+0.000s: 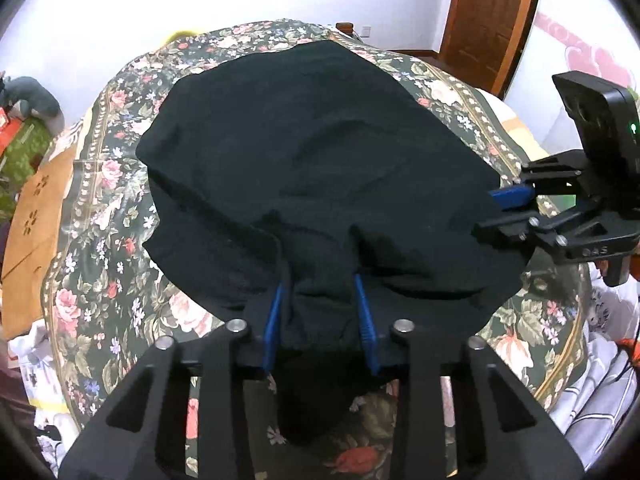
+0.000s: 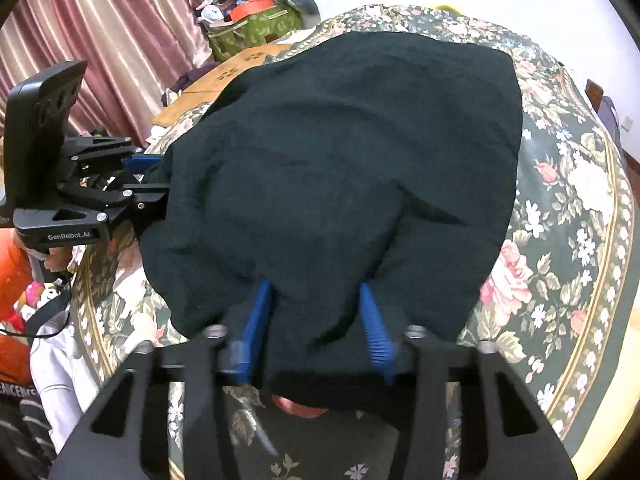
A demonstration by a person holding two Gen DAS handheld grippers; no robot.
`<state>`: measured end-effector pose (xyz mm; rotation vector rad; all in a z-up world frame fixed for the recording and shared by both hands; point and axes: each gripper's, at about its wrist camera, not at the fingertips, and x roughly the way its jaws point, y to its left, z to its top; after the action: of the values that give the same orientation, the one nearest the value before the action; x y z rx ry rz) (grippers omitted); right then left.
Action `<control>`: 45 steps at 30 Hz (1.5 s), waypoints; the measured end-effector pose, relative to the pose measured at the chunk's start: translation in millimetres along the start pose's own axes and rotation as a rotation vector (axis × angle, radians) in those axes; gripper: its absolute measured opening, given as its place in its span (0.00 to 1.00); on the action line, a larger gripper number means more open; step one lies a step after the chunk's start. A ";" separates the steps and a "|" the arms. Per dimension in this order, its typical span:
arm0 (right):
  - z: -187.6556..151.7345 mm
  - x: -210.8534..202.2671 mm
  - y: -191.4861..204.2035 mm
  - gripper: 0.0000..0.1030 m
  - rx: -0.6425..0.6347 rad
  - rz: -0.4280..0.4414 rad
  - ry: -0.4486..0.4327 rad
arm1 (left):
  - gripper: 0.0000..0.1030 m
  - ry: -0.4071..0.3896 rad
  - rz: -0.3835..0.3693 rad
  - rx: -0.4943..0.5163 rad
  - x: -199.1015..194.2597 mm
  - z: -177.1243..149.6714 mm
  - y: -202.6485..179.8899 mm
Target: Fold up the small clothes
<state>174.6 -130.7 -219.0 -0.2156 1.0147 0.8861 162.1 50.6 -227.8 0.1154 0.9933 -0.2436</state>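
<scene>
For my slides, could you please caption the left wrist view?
Left gripper and right gripper pinch the near edge of a black garment spread on a floral bedspread.

Ahead of you the black garment point(image 1: 312, 152) covers the middle of the flowered bedspread point(image 1: 100, 208), and bare bedspread rings it at left, top and lower right of the left wrist view. The right gripper point(image 1: 486, 212) blocks the garment's right edge there; in the right wrist view the left gripper point(image 2: 154, 180) blocks its left edge. Clutter point(image 2: 248, 8) and a curtain point(image 2: 112, 40) fill the upper left beyond the bed.
</scene>
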 end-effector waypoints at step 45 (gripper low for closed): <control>224.2 25.0 -129.8 0.13 0.041 -0.081 -0.139 | 0.48 -0.061 0.016 -0.310 81.6 205.6 172.8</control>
<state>419.8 -80.2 -147.8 -0.1576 0.8880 0.7949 416.2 162.8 -187.3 -0.1661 0.9584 -0.0758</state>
